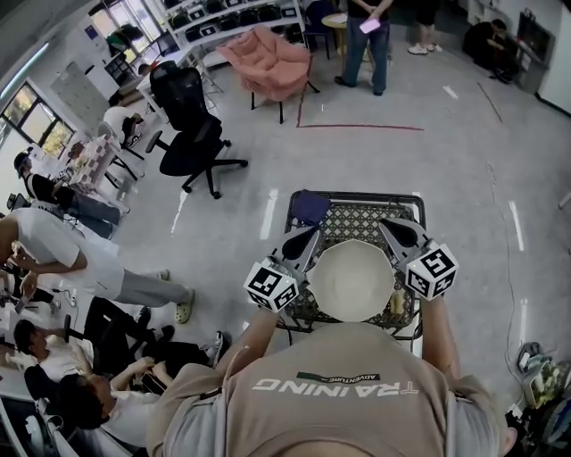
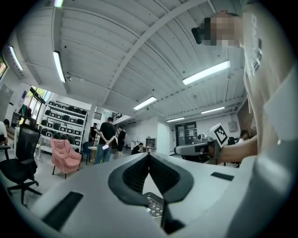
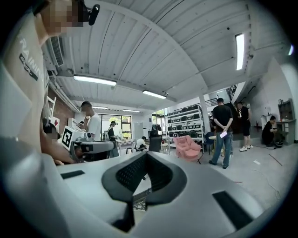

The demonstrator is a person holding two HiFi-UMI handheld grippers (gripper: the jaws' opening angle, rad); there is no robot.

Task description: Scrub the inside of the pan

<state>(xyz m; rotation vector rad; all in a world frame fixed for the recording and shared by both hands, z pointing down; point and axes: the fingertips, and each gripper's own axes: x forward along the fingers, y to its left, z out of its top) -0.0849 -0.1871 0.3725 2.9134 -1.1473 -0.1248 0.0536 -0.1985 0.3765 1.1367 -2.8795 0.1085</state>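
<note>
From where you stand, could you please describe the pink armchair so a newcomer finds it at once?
Look beyond the small table to the shelves at the far end. The armchair stands before them, right of a black office chair; it alone is pink and padded.

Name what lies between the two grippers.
In the head view, a pale round cap, it seems, on the person's head lies between the left gripper and right gripper, over the patterned table.

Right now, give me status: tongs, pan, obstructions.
Left tongs shut, empty. Right tongs shut, empty. Pan not in view; person's head blocks table centre.
</note>
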